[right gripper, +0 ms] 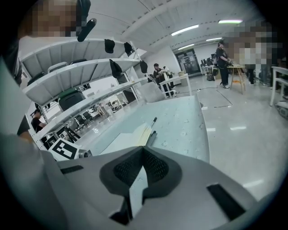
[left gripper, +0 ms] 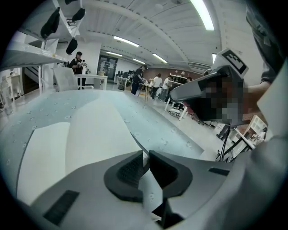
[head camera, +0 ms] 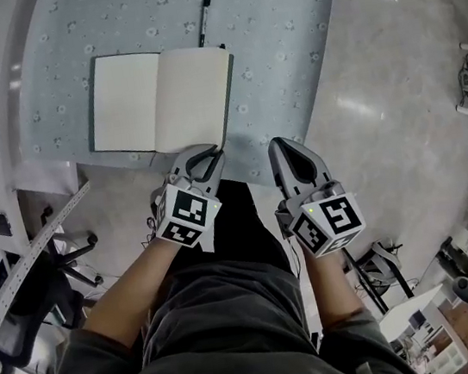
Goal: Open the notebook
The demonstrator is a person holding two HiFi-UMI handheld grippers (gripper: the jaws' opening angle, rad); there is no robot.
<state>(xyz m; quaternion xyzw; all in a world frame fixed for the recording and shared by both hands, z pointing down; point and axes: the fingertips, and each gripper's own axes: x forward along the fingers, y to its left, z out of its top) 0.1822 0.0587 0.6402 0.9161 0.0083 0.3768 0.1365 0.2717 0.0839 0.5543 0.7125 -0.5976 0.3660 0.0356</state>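
The notebook with blank cream paper pages and a dark cover (head camera: 160, 101) is already open. It lies flat on the table with the pale blue cloth and little flower spots (head camera: 282, 44). The left gripper (head camera: 209, 152) is grey and has a cube with black and white squares on it. It points down at the near edge of the table. The near right corner of the notebook is just in front of its tips, and I cannot tell if they touch it. In the left gripper view, the left gripper (left gripper: 146, 152) has its two jaws a little bit apart. There is a thin gap between them. Nothing is in the gap, and only the blue cloth shows through it. The cream pages (left gripper: 76, 134) spread out ahead of it and to its left. The right gripper (head camera: 282, 144) is beside the left one, off the near edge of the table. In the right gripper view, the right gripper (right gripper: 142, 148) has its jaw tips pressed together with nothing held. From this gripper the notebook (right gripper: 128, 137) is ahead and a bit to the left. A thin black pen (head camera: 204, 16) lies on the cloth past the far edge of the notebook, well away from both grippers.
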